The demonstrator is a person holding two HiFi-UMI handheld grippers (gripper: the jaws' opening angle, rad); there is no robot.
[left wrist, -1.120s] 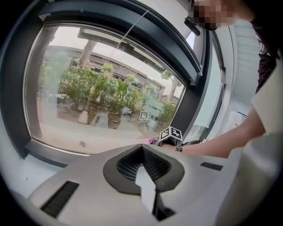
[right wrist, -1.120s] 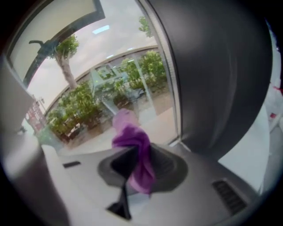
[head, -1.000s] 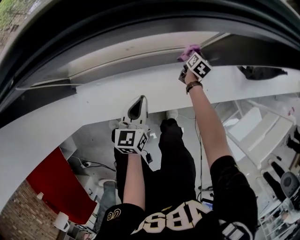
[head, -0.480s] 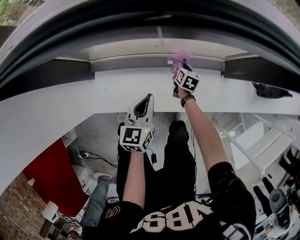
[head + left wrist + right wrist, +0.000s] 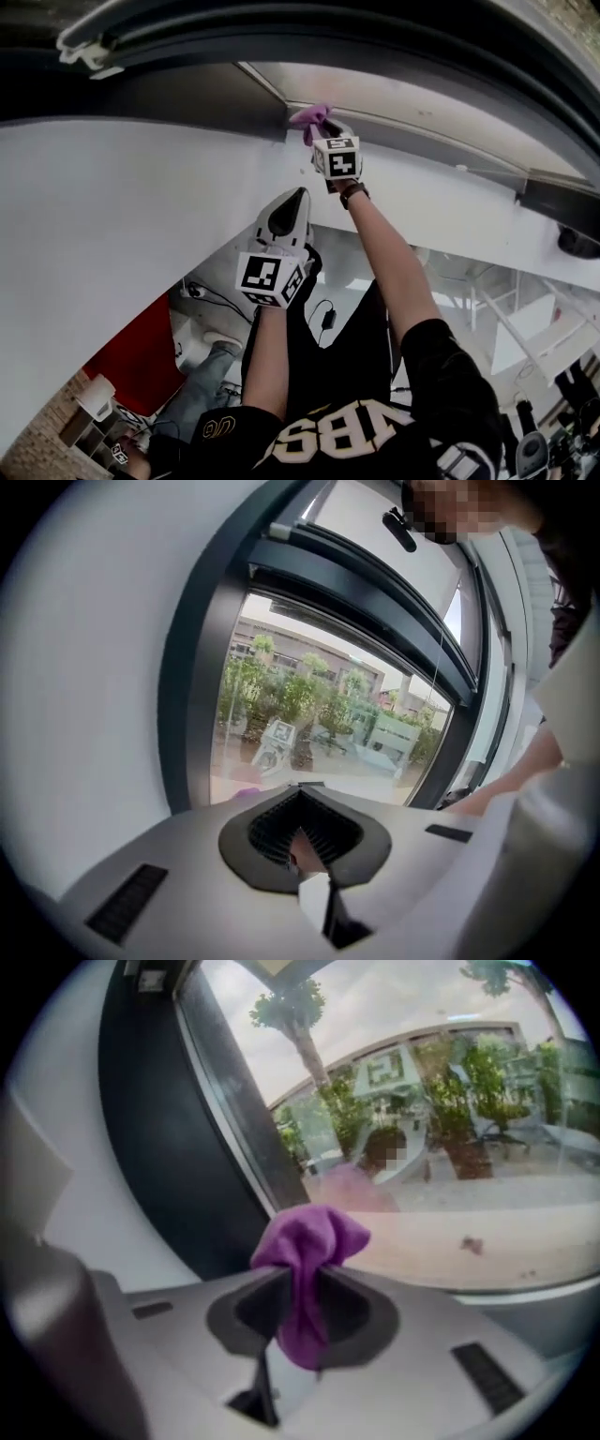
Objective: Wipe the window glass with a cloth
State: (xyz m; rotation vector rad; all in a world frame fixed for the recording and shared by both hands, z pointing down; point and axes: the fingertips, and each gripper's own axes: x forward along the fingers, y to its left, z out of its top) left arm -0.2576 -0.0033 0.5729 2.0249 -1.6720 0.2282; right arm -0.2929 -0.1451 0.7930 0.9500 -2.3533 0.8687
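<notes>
As you look down in the head view, you hold two grippers. Your right gripper (image 5: 321, 129) is up at the window glass (image 5: 375, 89) with the one purple cloth (image 5: 309, 116), just beside the dark frame (image 5: 187, 94). Your left gripper (image 5: 296, 199) hangs lower, in front of the white wall (image 5: 112, 206). In the left gripper view, its jaws are together and empty, pointing at the glass. In the right gripper view, the jaws are clamped on the cloth, whose bunched top is close to the glass, with the frame at its left.
</notes>
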